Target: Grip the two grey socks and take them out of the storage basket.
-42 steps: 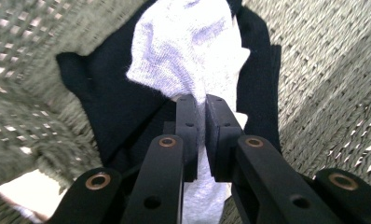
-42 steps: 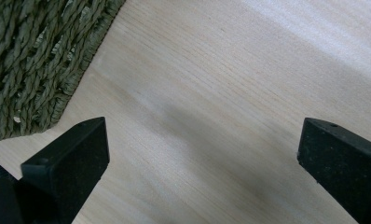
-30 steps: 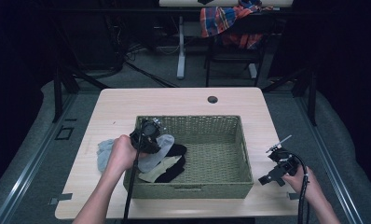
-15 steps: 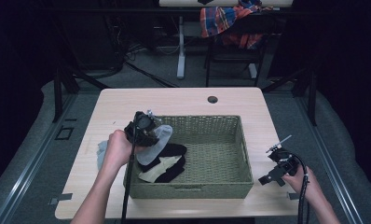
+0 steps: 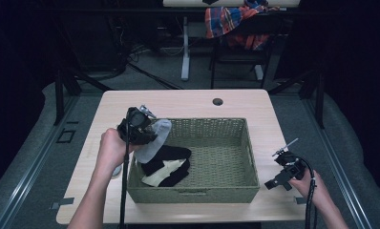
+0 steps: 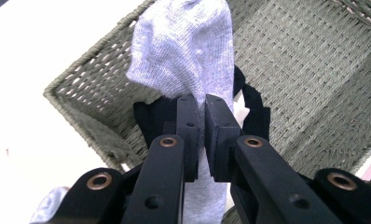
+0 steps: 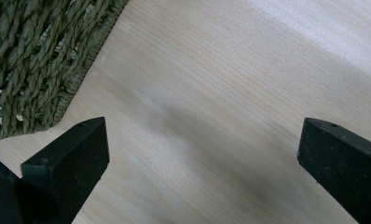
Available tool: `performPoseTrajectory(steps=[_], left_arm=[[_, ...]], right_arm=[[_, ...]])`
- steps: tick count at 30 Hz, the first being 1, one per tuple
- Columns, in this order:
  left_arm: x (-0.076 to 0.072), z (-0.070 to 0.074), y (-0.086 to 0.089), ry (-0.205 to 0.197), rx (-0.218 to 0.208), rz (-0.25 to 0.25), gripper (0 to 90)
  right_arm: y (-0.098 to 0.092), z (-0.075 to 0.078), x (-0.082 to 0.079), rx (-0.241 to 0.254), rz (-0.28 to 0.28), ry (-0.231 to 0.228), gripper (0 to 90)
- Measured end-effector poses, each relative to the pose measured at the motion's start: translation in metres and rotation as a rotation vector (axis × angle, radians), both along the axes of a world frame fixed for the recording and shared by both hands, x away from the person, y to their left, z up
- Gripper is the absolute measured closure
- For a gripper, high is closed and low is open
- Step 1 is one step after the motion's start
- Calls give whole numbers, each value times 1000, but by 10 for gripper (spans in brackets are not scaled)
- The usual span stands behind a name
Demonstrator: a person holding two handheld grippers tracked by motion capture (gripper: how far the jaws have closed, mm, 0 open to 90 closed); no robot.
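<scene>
A light grey sock [image 5: 152,137] hangs over the left side of a green woven basket [image 5: 226,191], pinched in my left gripper [image 5: 142,129]. Along that gripper's own jaws the grey sock [image 6: 188,56] shows squeezed between the two black pads [image 6: 188,126], its toe drooping over the basket wall [image 6: 85,79]. Black and cream socks [image 5: 166,164] lie on the basket floor below it. My right gripper [image 5: 286,174] rests low on the table right of the basket, jaws wide apart, with bare wood [image 7: 211,116] between its fingertips [image 7: 67,154].
Another pale sock [image 5: 116,169] lies on the table [image 5: 188,102] by the basket's left wall, partly behind my left hand. A round cable hole [image 5: 217,101] sits near the far edge. A chair draped with plaid cloth [image 5: 236,19] stands beyond the table.
My left gripper has lifted the grey sock up off the pile at the basket's left side. The right gripper has stayed where it was.
</scene>
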State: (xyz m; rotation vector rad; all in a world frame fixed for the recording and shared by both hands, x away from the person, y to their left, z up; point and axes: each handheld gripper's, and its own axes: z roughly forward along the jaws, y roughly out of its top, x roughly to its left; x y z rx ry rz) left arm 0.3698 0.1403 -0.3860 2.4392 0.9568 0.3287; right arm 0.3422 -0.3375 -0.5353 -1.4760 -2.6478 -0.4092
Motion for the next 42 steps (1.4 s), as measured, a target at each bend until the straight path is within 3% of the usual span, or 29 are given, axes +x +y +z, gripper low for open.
performPoseTrajectory(steps=[9,25,34,42], left_arm=[[-5,14,16,-38,-14,36,856],[-5,21,54,-58,-2,132,856],[1,12,91,-40,-21,226,856],[12,-14,116,-2,-20,315,855]], right_arm=[[0,-1,0,5,-4,3,17],[-1,0,0,1,3,3,17],[-1,0,0,2,-2,1,17],[-1,0,0,-6,4,4,17]])
